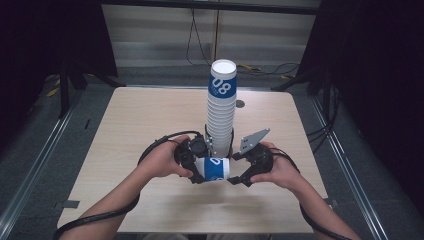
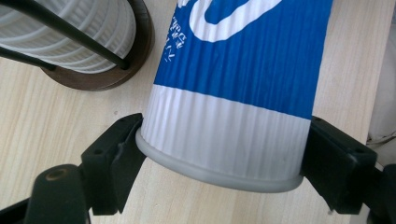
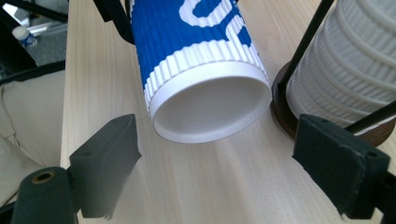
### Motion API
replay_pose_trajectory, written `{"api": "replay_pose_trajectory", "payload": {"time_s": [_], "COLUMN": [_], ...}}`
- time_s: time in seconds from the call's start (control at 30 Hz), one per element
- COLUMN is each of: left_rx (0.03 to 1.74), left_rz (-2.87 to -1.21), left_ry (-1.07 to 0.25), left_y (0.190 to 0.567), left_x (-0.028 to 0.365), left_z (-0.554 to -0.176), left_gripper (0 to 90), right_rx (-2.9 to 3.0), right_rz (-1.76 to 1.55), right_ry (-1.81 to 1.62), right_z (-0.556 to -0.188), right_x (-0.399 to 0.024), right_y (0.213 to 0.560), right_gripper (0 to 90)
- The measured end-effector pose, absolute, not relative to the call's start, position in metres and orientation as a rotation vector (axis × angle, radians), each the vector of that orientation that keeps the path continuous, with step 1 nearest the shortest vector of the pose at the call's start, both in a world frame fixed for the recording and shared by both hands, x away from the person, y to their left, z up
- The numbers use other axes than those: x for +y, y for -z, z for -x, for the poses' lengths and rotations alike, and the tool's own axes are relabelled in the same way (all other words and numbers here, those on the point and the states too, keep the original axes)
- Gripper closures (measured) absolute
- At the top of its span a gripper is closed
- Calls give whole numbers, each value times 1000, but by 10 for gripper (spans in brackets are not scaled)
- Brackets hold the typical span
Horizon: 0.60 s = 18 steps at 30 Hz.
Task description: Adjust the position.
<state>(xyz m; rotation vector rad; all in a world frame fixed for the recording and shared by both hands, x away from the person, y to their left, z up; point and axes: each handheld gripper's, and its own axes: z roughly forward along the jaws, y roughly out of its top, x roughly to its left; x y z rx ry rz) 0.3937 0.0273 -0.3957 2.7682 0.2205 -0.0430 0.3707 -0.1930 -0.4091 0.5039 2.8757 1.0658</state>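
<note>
While sideways, cup base inside hollow

We see the cup lying on its side above the table, between the left gripper at its left and the right gripper at its right. Just behind it the cup stack stands upright in its holder near the table's middle. The left jaws sit on either side of the cup's rim end, the right jaws before its base end, apart from it.
</note>
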Motion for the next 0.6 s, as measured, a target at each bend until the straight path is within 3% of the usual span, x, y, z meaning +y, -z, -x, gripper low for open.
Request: {"api": "replay_pose_trajectory", "payload": {"time_s": [0.6], "left_rx": [213], "left_rz": [-2776], "left_ry": [51], "left_y": [397], "left_x": [22], "left_z": [-393], "left_gripper": [191], "right_rx": [2918], "right_rz": [-430], "right_ry": [-986], "right_z": [-373], "right_x": [-184], "right_y": [400], "right_gripper": [143]}}
